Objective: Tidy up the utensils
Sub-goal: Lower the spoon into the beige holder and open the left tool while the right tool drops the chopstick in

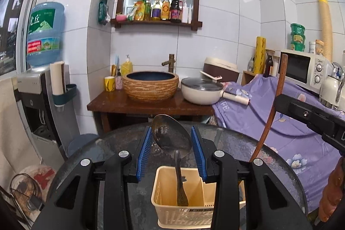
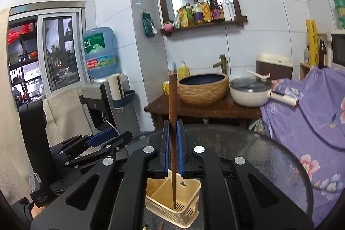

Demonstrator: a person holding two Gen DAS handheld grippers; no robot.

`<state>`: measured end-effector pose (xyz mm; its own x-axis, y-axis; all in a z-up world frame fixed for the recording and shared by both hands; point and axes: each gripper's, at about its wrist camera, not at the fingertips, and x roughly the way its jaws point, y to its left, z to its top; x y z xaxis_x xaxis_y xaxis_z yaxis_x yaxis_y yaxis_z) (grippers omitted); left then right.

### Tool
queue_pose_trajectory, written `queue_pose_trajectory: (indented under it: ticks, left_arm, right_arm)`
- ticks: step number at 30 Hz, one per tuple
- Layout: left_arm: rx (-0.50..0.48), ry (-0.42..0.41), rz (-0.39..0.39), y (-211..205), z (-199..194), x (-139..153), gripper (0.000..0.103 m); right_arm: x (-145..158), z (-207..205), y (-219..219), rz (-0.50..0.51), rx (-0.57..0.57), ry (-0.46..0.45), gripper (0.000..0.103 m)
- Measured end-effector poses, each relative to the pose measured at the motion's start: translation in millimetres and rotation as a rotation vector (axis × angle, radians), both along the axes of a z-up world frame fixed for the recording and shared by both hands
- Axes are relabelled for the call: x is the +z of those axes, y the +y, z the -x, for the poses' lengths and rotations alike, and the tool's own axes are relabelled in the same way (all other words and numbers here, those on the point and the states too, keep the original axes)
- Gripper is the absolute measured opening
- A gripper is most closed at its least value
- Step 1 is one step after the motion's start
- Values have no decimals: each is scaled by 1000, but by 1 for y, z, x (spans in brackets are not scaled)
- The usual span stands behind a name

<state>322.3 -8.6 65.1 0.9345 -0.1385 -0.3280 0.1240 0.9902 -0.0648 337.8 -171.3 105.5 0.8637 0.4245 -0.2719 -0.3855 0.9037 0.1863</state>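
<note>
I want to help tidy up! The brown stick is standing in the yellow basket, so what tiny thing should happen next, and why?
Probably the right hand-held gripper should open and let go. Its blue pads sit close on either side of the brown chopsticks, whose tip already reaches the floor of the yellow basket. The metal spoon already stands in the basket between the open pads of the left hand-held gripper.

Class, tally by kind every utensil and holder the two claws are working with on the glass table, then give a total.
Metal spoons: 1, the tarnished metal spoon
Wooden chopsticks: 1 seen, the dark brown wooden chopstick
Utensil baskets: 1, the beige plastic utensil basket
Total: 3
</note>
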Motion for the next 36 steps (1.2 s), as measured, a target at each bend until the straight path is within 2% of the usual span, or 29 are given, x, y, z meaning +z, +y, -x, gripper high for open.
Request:
queue_pose_trajectory:
  ticks: [13, 36]
  left_arm:
    - [10, 45, -47, -5, -2, -34, 36]
    - [6, 98, -85, -13, -9, -59, 36]
  right_arm:
    - [-38, -11, 1, -8, -13, 82, 8]
    - [-54, -20, -4, -23, -50, 134, 8]
